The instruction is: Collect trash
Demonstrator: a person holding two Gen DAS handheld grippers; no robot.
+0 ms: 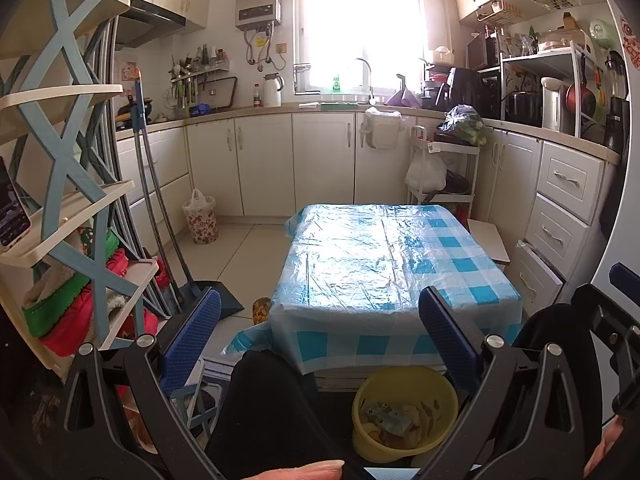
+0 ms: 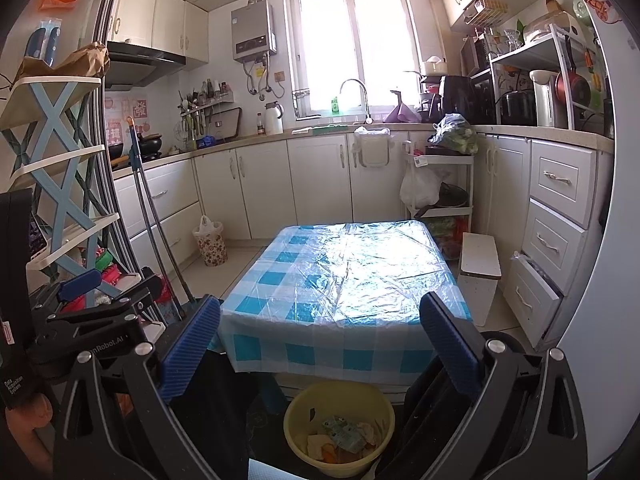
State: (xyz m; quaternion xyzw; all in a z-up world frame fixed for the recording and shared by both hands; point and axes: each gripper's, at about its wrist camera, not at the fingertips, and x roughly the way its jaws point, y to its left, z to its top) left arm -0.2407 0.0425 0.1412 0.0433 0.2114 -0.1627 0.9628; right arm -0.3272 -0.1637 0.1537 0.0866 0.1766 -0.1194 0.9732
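A yellow bin (image 1: 404, 412) (image 2: 340, 428) stands on the floor at the near end of the low table, holding crumpled wrappers and paper scraps (image 2: 340, 438). The table (image 1: 384, 264) (image 2: 344, 280) wears a blue-and-white checked cloth under clear plastic and nothing lies on top. My left gripper (image 1: 320, 336) is open, held above the near table edge with nothing between its blue pads. My right gripper (image 2: 320, 340) is open too, over the table's near edge above the bin. In the right wrist view the left gripper (image 2: 100, 292) shows at the left edge.
A person's dark-clothed legs (image 1: 260, 412) flank the bin. A blue-and-white shoe rack (image 1: 68, 216) stands left, with a broom and dustpan (image 1: 192, 280) beside it. A floral basket (image 1: 200, 220), a white cart (image 1: 444, 168) and a white stool (image 2: 478, 276) ring the table. Cabinets line the walls.
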